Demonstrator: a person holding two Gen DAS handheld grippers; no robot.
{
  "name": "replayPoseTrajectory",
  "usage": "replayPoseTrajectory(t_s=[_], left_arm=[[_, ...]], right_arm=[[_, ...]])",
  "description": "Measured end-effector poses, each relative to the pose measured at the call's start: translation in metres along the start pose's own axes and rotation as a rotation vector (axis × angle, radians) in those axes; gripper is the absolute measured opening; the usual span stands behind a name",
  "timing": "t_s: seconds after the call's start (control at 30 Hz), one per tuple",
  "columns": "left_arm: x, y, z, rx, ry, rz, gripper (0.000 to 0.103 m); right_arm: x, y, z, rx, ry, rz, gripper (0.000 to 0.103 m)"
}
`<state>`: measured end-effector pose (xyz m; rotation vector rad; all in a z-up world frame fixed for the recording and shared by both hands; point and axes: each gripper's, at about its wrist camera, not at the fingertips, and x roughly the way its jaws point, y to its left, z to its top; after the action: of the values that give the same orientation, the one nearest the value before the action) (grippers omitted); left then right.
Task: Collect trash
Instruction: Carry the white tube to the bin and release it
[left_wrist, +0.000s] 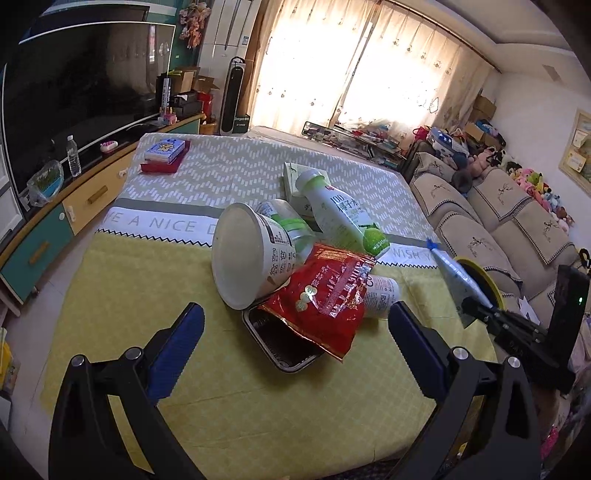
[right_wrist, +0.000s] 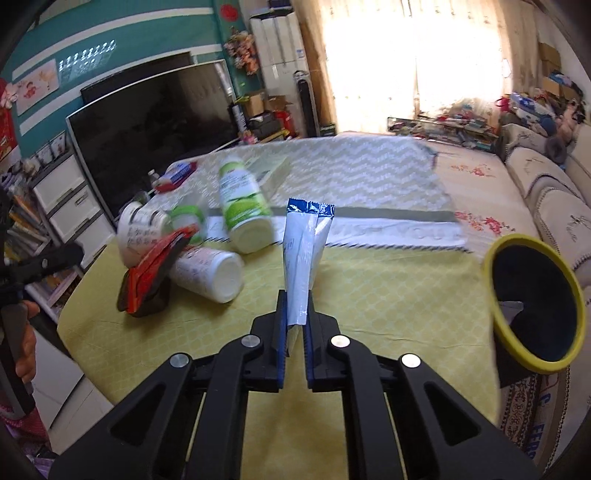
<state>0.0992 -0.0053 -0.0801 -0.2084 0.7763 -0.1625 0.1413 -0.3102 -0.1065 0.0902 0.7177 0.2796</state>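
Observation:
A heap of trash lies on the yellow tablecloth (left_wrist: 122, 295): a white paper bowl (left_wrist: 245, 254) on its side, a red snack bag (left_wrist: 325, 295) over a dark tray (left_wrist: 280, 343), a white-and-green bottle (left_wrist: 343, 218) and a small white cup (left_wrist: 384, 293). My left gripper (left_wrist: 295, 332) hangs open just in front of the heap, its fingers either side of the red bag and tray. My right gripper (right_wrist: 295, 314) is shut on a blue-and-white wrapper (right_wrist: 303, 254), which sticks up from its pads. The wrapper (left_wrist: 456, 275) also shows at the right of the left wrist view.
A yellow-rimmed bin (right_wrist: 535, 302) with a dark inside stands at the table's right edge, next to a sofa (left_wrist: 498, 218). A book stack (left_wrist: 164, 155) and a pale box (left_wrist: 291, 177) lie farther back. A TV (left_wrist: 74, 96) on a low cabinet runs along the left.

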Motion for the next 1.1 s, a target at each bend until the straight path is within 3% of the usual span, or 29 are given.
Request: replayPoseTrajectory(t_s=[0.13, 0.27, 0.5, 0.6, 0.67, 0.73, 1.1], left_arm=[[0.008, 0.003, -0.002, -0.029, 0.041, -0.008, 0.098], [0.010, 0.012, -0.002, -0.077, 0.030, -0.080, 0.098], [0.006, 0.005, 0.003, -0.038, -0.035, -0.015, 0.098], [0.010, 0.003, 0.002, -0.022, -0.023, -0.008, 0.098], [0.014, 0.002, 0.002, -0.014, -0.013, -0.010, 0.098], [0.017, 0.001, 0.001, -0.005, -0.005, -0.002, 0.098], [0.038, 0.002, 0.013, 0.027, -0.001, 0.049, 0.096]], right_arm=[[-0.014, -0.061, 0.004, 0.116, -0.044, -0.132, 0.007], [-0.014, -0.127, 0.000, 0.224, -0.036, -0.288, 0.007], [0.020, -0.201, -0.006, 0.291, 0.054, -0.455, 0.008], [0.036, -0.214, -0.008, 0.286, 0.077, -0.514, 0.016], [0.040, -0.222, -0.010, 0.293, 0.080, -0.556, 0.028], [0.035, -0.221, -0.012, 0.310, 0.052, -0.555, 0.034], [0.000, -0.174, -0.017, 0.280, -0.042, -0.453, 0.040]])
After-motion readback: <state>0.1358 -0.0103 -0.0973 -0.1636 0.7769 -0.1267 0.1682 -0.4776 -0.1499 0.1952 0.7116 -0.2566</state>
